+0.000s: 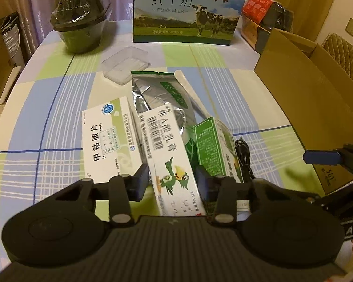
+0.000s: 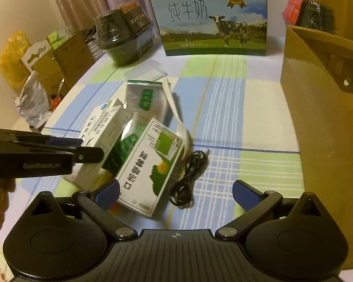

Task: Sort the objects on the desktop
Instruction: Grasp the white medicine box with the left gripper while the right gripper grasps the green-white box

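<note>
My left gripper [image 1: 173, 182] is shut on a long white ointment box [image 1: 169, 155] with a green cartoon bird, its pads on the box's two long sides. From the right wrist view that gripper [image 2: 91, 152] comes in from the left, over the same box [image 2: 108, 129]. The box lies tilted across a silver foil pouch [image 1: 157, 94], between a white medicine box [image 1: 108, 141] and a green box [image 1: 214, 145]. My right gripper [image 2: 175, 195] stands open above the green box [image 2: 150, 164] and a coiled black cable [image 2: 190, 176], holding nothing.
An open cardboard box [image 1: 306, 94] stands at the right of the checked tablecloth. At the back are a milk carton case [image 1: 188, 11], a wrapped black bowl [image 1: 80, 23] and a clear plastic lid [image 1: 126, 64]. A white spoon [image 2: 176, 110] lies beside the pouch.
</note>
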`<state>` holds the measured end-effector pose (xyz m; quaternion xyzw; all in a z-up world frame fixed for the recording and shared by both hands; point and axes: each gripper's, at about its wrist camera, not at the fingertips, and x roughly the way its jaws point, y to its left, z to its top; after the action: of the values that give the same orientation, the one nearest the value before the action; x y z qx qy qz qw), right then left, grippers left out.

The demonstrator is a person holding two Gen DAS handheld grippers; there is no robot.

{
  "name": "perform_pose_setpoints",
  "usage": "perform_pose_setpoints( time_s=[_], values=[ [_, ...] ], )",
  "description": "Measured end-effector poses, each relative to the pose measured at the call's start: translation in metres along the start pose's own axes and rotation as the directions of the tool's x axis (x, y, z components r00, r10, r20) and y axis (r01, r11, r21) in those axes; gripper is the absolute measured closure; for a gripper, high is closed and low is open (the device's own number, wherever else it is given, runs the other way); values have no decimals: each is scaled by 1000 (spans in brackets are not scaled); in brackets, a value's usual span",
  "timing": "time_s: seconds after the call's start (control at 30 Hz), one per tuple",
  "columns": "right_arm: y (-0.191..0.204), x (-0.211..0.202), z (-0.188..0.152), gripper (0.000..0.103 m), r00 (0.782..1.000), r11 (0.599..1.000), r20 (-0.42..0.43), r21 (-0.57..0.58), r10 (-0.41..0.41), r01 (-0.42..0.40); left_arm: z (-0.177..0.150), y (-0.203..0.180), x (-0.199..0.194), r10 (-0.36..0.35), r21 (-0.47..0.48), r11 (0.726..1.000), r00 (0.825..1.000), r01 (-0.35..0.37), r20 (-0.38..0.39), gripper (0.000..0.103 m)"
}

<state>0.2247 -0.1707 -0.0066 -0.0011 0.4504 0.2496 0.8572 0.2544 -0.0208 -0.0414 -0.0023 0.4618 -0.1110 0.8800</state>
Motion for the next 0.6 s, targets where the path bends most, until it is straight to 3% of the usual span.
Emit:
perform_pose_setpoints(
  time_s=[0.4,0.6],
  values=[
    [7,22,2,15,995,992,-25,84,98,-95,-9,15,-17,33,53,998,999,-33,3,70],
    [13,37,4,20,994,993,-52,78,97,-93,-15,22,-18,25,53,998,1000,-24,-7,70]
  ],
)
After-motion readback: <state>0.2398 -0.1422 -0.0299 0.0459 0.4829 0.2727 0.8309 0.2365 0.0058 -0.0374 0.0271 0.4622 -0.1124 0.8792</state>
